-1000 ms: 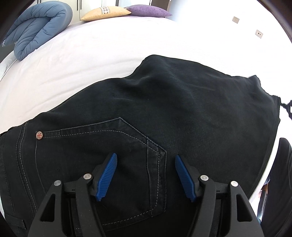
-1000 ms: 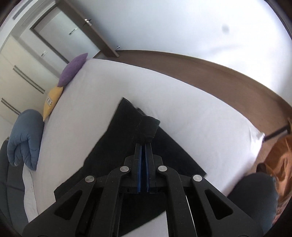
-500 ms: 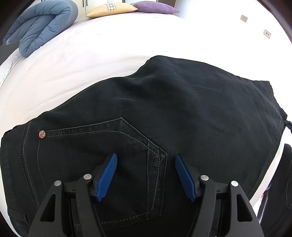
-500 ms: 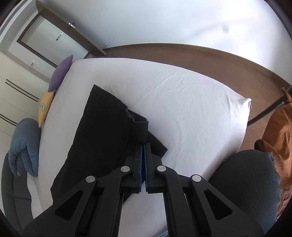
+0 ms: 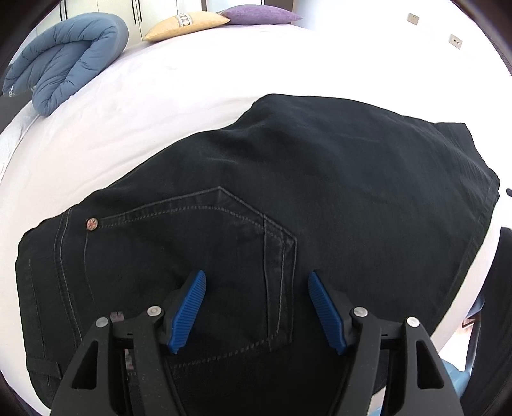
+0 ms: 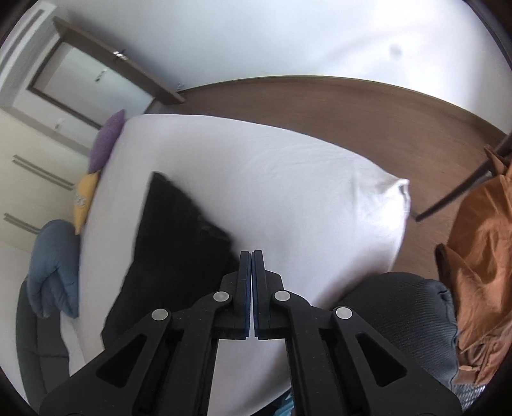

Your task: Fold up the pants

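Black jeans (image 5: 288,198) lie flat and folded on the white bed (image 5: 179,83), back pocket up. My left gripper (image 5: 257,281) is open and empty, hovering just over the pocket near the waistband end. In the right wrist view the same jeans (image 6: 172,243) lie to the left of my right gripper (image 6: 252,256), which is shut with nothing between its pads. It sits above the bed (image 6: 288,192) beside the jeans' near right edge, apart from the cloth.
A rolled blue duvet (image 5: 67,64), a yellow pillow (image 5: 185,22) and a purple pillow (image 5: 259,14) lie at the bed's far end. An orange garment (image 6: 480,272) hangs over a chair at right. The person's dark knee (image 6: 400,307) is by the bed edge. Brown floor lies beyond.
My right gripper let go of the pant-leg end and drew back right and up, staying shut. The jeans now lie flat. My left gripper has hardly moved.
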A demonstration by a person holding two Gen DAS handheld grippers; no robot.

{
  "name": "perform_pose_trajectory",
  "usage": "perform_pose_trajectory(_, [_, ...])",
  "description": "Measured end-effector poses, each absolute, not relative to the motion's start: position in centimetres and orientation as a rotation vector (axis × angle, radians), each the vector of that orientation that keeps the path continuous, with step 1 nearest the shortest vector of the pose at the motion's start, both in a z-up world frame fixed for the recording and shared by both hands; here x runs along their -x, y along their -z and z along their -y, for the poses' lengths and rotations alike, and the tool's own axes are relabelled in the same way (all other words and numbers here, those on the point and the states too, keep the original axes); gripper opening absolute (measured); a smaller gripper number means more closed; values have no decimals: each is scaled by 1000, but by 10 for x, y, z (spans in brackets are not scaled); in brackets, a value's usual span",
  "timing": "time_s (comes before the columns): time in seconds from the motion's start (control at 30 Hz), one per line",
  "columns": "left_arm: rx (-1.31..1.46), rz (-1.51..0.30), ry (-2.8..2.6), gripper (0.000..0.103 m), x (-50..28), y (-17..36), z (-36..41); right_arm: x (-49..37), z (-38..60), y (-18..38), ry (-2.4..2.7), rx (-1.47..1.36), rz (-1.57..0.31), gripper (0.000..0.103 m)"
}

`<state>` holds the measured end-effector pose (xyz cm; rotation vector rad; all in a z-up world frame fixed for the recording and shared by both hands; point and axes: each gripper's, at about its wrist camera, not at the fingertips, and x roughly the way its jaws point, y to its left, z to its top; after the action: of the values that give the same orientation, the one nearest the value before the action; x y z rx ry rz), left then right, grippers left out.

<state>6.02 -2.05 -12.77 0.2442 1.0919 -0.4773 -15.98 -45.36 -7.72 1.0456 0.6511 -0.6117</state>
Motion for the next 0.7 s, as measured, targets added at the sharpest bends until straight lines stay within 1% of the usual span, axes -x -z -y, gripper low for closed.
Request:
perform_pose_trajectory(0.03, [-229, -1087, 476, 70, -58, 128, 19, 154, 447, 73, 544, -1068, -655, 3])
perform_pose_trajectory(0.1, [-206, -1084, 470, 70, -54, 127, 15, 138, 430, 72, 425, -1105, -686, 18])
perform_pose_trajectory(0.13, [-197, -1083, 464, 70, -52, 127, 15, 127, 417, 74, 353, -1113, -703, 49])
perform_pose_trajectory(0.17, [-194, -1082, 461, 69, -51, 127, 13, 121, 408, 78, 320, -1132, -704, 88])
perform_pose_trajectory(0.2, [-193, -1082, 458, 69, -50, 127, 14, 118, 401, 83, 307, -1167, -686, 94])
perform_pose_trajectory(0.27, [-189, -1083, 458, 69, -52, 128, 9, 114, 393, 93, 286, -1224, -651, 94])
perform_pose_trajectory(0.3, [-185, -1085, 459, 69, -52, 128, 11, 109, 388, 99, 261, -1243, -647, 92])
perform_pose_trajectory(0.33, [-185, -1086, 460, 69, -52, 129, 10, 105, 386, 104, 253, -1249, -656, 84])
perform_pose_trajectory(0.37, [-187, -1087, 461, 69, -53, 130, 10, 101, 384, 109, 238, -1257, -676, 70])
perform_pose_trajectory(0.4, [-186, -1087, 462, 69, -53, 130, 9, 97, 381, 114, 215, -1263, -704, 61])
perform_pose_trajectory(0.43, [-183, -1086, 463, 69, -53, 130, 8, 95, 379, 117, 200, -1274, -723, 51])
perform_pose_trajectory(0.47, [-180, -1084, 464, 69, -54, 130, 2, 93, 378, 121, 187, -1287, -731, 48])
perform_pose_trajectory(0.7, [-178, -1085, 463, 69, -53, 131, -1, 89, 369, 140, 220, -1313, -776, 48])
